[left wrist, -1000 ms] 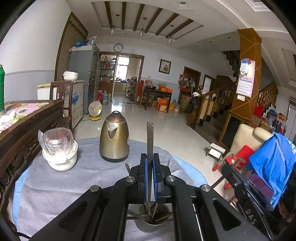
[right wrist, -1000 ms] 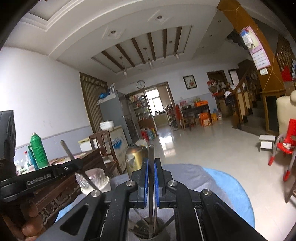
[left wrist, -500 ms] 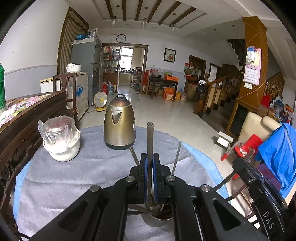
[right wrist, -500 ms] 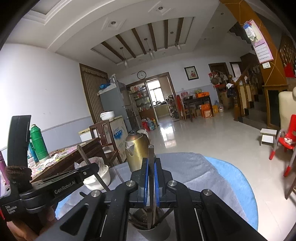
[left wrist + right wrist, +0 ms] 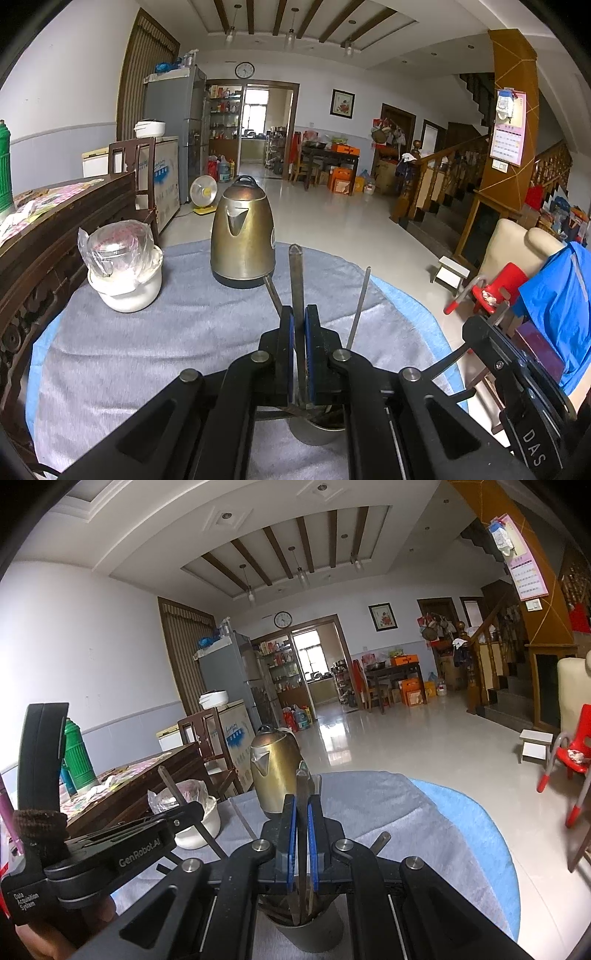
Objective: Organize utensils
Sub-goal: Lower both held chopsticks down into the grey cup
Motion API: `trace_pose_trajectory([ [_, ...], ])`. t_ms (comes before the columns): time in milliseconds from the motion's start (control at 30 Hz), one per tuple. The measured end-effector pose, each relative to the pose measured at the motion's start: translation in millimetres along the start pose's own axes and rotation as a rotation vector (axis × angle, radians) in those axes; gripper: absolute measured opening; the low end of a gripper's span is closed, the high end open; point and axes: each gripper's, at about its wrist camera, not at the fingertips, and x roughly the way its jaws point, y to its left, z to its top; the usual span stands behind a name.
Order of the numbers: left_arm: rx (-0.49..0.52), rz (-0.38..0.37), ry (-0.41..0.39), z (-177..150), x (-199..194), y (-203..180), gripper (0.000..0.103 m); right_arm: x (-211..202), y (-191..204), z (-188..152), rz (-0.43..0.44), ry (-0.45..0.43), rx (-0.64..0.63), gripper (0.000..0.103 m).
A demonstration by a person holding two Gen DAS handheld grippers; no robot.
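**Both tools clamped on utensils over the cup**

Left to right on our grey-clothed surface: a white pot with a plastic-wrapped lid sits near the left edge, then the brass kettle stands further back, near the middle. Closest to us is the metal cup, already bristling with utensil handles.

Our left tool is clenched on a flat metal utensil that stands upright, its lower end down in the cup. Our right tool is likewise clamped on its own metal utensil, also upright, with its lower end inside the cup. In the right wrist view the left tool shows at the left with its utensil handle sticking up.
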Motion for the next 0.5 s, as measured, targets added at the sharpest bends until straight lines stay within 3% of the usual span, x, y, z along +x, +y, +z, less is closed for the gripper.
trace_pose_trajectory([
  [500, 0.002, 0.017, 0.022, -3.3, 5.6, 5.3, 0.007, 1.5, -0.7, -2.4, -0.003, 0.006, -0.001, 0.006],
])
